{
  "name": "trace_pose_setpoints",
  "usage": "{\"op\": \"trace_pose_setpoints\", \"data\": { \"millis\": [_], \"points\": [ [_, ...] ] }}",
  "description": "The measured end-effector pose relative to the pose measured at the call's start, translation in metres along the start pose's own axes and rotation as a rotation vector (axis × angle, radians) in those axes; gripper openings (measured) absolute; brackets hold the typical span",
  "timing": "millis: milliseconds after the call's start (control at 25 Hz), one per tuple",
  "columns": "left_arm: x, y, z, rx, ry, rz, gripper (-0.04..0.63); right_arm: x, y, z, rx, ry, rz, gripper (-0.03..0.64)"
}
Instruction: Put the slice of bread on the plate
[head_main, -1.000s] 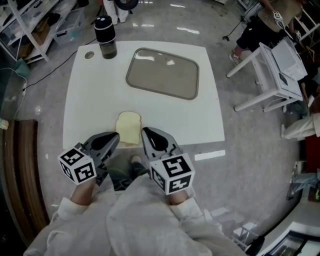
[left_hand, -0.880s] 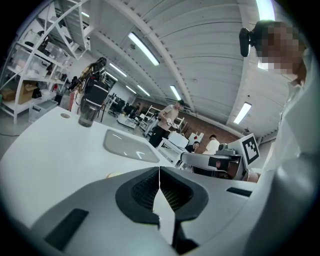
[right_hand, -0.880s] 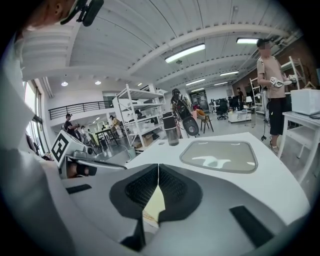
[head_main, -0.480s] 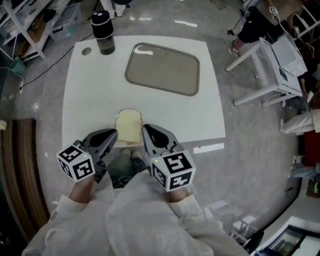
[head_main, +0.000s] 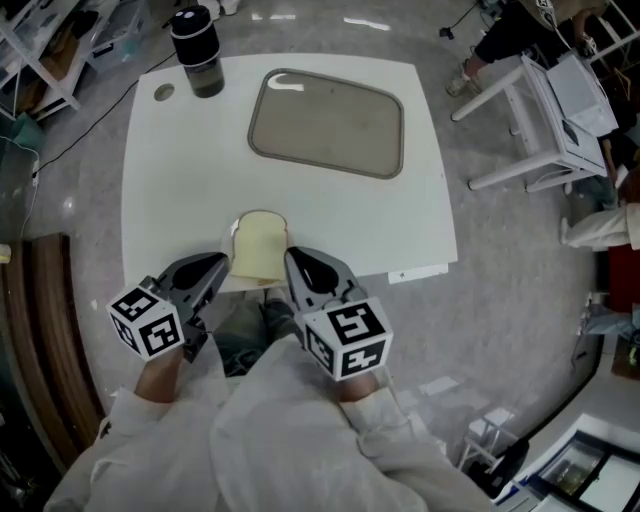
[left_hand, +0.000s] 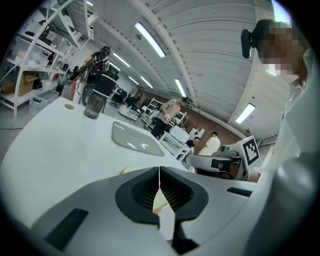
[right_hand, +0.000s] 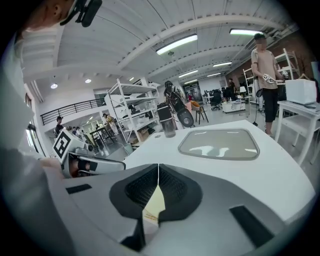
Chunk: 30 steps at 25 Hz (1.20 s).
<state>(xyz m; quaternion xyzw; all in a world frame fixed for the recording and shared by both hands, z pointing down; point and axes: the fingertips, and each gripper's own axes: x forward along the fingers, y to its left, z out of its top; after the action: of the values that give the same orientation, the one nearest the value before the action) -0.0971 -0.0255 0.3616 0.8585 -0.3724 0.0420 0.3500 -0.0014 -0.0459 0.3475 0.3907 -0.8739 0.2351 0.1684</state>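
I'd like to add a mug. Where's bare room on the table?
The widest bare patch of table is on the left, bordered by the bottle, the tray and the slice of bread. Another lies right of the bread, between tray and near edge. Crowded: the near edge, where the left gripper and right gripper flank the bread.

The grey right gripper (right_hand: 158, 167) has its jaws closed tip to tip. A pale, brown-crusted bread slice (right_hand: 155, 204) shows through the gap below. Beyond, a grey rectangular plate (right_hand: 220, 144) lies flat.
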Motion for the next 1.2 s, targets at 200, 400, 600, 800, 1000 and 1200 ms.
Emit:
{"op": "trace_pose_setpoints", "data": {
  "millis": [200,400,600,800,1000,1200],
  "points": [
    [0.005,0.010,-0.007,-0.004,0.051,-0.001,0.011,0.007,-0.005,-0.005,0.035,0.020,-0.010,0.015],
    [0.012,0.020,-0.016,-0.030,0.081,-0.003,0.011,0.014,-0.012,-0.013,0.063,0.041,-0.021,0.015],
    [0.016,0.031,-0.023,-0.054,0.111,0.009,0.011,0.024,-0.015,-0.025,0.102,0.075,-0.015,0.015],
    [0.017,0.044,-0.032,-0.080,0.131,0.026,0.011,0.033,-0.017,-0.039,0.154,0.089,-0.026,0.015],
    [0.024,0.057,-0.041,-0.102,0.144,0.046,0.011,0.037,-0.026,-0.052,0.201,0.103,-0.034,0.015],
    [0.024,0.069,-0.046,-0.112,0.151,0.070,0.011,0.038,-0.035,-0.063,0.225,0.103,-0.074,0.015]
  ]
}}
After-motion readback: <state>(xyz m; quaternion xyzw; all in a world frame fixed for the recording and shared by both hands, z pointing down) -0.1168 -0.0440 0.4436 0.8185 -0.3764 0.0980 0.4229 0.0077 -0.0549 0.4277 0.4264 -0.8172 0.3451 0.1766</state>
